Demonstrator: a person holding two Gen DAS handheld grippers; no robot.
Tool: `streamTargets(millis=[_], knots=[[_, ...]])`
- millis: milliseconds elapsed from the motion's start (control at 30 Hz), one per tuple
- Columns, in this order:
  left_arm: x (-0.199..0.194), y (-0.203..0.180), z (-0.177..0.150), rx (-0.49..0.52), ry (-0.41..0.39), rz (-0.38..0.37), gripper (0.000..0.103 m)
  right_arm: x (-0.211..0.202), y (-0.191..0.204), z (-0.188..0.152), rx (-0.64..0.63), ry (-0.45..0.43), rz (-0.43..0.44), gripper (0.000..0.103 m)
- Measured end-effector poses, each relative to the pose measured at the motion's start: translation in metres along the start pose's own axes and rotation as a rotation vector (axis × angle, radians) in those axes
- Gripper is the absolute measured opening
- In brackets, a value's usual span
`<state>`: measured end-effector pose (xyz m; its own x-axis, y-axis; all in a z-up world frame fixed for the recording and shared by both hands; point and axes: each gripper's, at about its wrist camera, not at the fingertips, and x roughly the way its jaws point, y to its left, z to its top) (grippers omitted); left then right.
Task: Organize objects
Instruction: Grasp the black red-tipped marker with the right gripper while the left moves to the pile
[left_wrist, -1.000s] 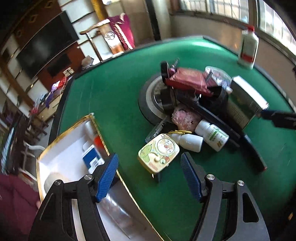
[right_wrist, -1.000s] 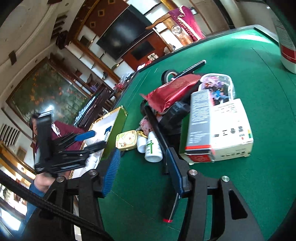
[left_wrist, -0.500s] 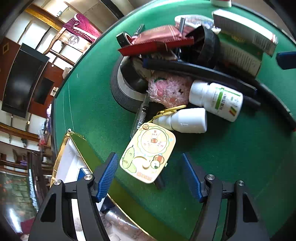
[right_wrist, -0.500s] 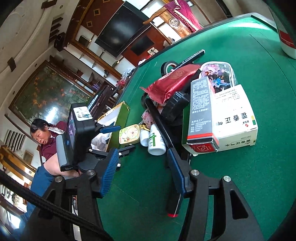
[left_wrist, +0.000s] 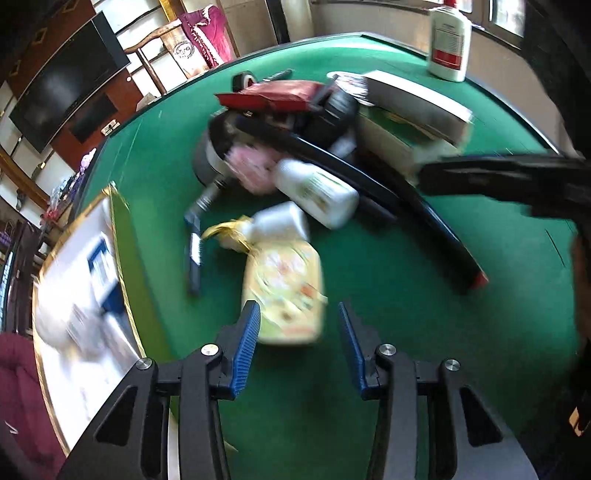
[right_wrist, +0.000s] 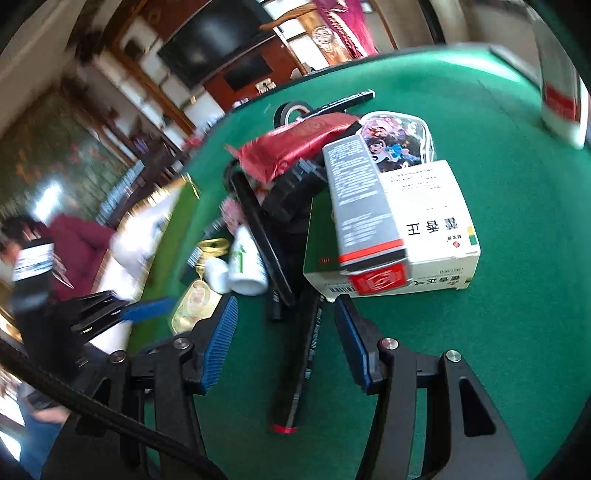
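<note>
A heap of small items lies on the green table (left_wrist: 388, 295). In the left wrist view a yellow cartoon tin (left_wrist: 284, 291) lies nearest. Its near edge sits between the blue pads of my left gripper (left_wrist: 296, 308), whose jaws are closing; a gap still shows at the right pad. Behind it are a small white bottle (left_wrist: 282, 221), a green-labelled pill bottle (left_wrist: 317, 195) and a pink plush (left_wrist: 255, 166). My right gripper (right_wrist: 284, 301) stands open astride a long black stick (right_wrist: 299, 362) with a red end, without touching it.
A gold-rimmed white tray (left_wrist: 122, 258) holding a blue box stands left of the tin. Stacked cartons (right_wrist: 424, 221), a red pouch (right_wrist: 295, 147) and a cartoon pouch (right_wrist: 395, 140) fill the heap's far side. A red-labelled white bottle (left_wrist: 448, 40) stands at the back right. A person in red (right_wrist: 77, 240) sits by the tray.
My left gripper has dropped toward the yellow tin and its jaws have narrowed around the tin's near edge. My right gripper has tilted, and the black stick now lies centred between its fingers.
</note>
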<state>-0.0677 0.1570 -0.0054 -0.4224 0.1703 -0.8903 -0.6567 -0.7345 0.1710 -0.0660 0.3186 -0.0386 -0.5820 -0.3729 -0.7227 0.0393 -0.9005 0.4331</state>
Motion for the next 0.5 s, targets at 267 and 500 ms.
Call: streamTargets(millis=[267, 500], knots=[[-0.003, 0.004, -0.011, -0.135, -0.084, 0.015, 0.04, 0.024, 0.022, -0.013, -0.15, 0.069, -0.173, 0.021], [0.024, 0.019, -0.004, -0.183, -0.047, 0.02, 0.07, 0.03, 0.043, -0.023, -0.319, 0.046, -0.33, 0.019]])
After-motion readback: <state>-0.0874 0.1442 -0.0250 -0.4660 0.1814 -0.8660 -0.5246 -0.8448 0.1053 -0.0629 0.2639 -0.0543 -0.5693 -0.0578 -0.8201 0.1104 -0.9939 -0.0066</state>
